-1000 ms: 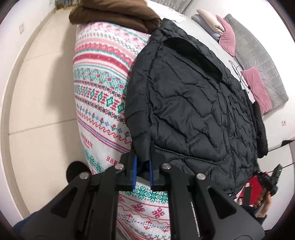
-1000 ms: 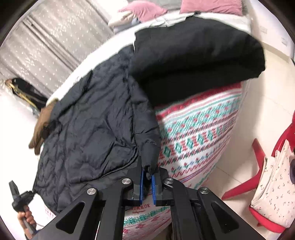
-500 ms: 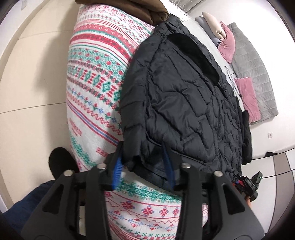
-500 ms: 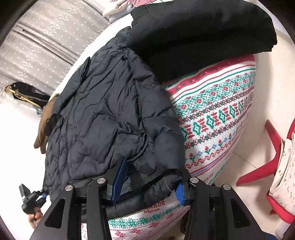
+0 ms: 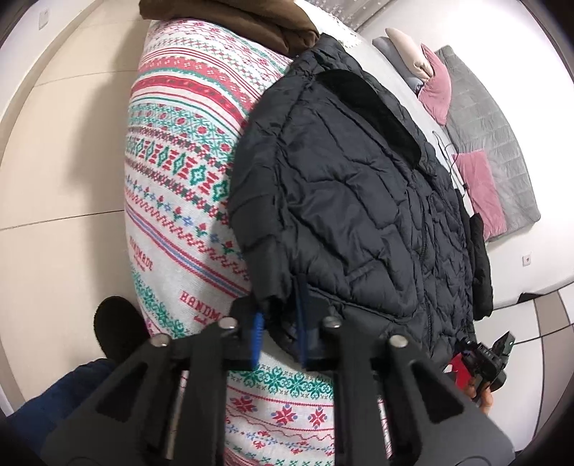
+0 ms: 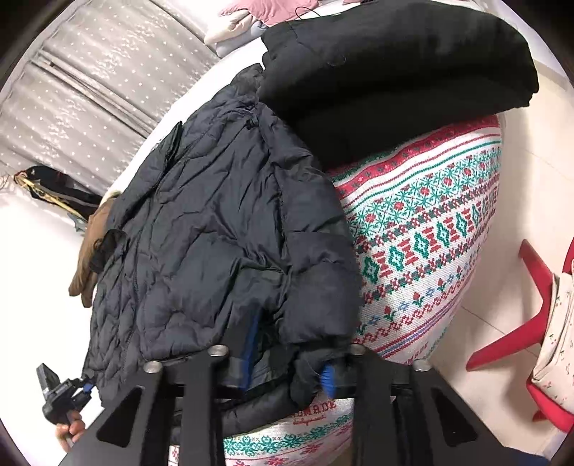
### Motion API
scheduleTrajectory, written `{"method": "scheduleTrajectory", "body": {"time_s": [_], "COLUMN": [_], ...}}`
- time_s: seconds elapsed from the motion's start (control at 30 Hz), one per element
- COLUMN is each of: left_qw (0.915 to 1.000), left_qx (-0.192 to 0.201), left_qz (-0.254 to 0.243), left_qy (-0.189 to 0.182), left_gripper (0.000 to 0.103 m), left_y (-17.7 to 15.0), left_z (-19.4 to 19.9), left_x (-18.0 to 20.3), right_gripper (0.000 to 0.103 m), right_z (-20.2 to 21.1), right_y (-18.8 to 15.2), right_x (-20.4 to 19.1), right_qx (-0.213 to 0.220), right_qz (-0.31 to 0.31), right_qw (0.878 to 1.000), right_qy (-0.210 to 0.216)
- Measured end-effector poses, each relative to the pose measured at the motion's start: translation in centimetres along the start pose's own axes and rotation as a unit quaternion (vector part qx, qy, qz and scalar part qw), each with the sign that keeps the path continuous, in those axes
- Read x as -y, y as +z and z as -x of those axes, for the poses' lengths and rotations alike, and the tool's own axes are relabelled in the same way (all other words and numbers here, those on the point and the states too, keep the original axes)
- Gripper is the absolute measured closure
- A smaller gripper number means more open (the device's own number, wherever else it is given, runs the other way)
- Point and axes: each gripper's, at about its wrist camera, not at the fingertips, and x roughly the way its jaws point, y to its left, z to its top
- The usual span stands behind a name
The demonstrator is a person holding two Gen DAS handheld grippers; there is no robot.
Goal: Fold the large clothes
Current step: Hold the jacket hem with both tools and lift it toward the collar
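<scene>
A black quilted puffer jacket (image 5: 340,197) lies spread front-up on the bed, its sleeves folded in over the body. My left gripper (image 5: 279,328) is at the jacket's near left corner. Its jaws are closing, and the sleeve cuff and hem fabric fill the gap between the blue pads. In the right wrist view the jacket (image 6: 215,233) reaches the bed's near edge. My right gripper (image 6: 290,362) is closing on the other sleeve cuff and the hem bunched between its pads.
A red, green and white patterned blanket (image 5: 172,179) covers the bed and hangs over its edge. A brown garment (image 5: 251,25) lies at one end and a folded black garment (image 6: 394,71) at the other. A red chair (image 6: 520,322) stands on the tiled floor. Pink pillows (image 5: 434,89) lie beyond the jacket.
Both grippers let go of the thin sleeve cuffs, opened wide over the jacket's near edge, and have closed again on thicker bunches of cuff and hem.
</scene>
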Motion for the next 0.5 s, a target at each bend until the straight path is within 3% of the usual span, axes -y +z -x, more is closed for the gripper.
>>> {"method": "scheduleTrajectory", "body": {"time_s": [0.1,0.33,0.5], "left_qw": [0.9999,0.9992,0.9994], "left_qx": [0.011,0.025,0.026], "left_qz": [-0.002,-0.021,-0.022], "left_qy": [0.004,0.022,0.007], "left_gripper": [0.093,0.096,0.095], "left_y": [0.0,-0.2,-0.1], "left_z": [0.5,1.0,1.2], "left_x": [0.0,0.7,0.8], "right_gripper": [0.093,0.094,0.086], "right_z": [0.3,0.9,-0.2], "right_y": [0.0,-0.1,-0.3], "right_x": [0.0,-0.8,-0.8], "right_qx": [0.007,0.019,-0.004], "right_qz": [0.001,0.022,0.022], "right_qw": [1.0,1.0,1.0], "right_qy": [0.005,0.001,-0.013]}}
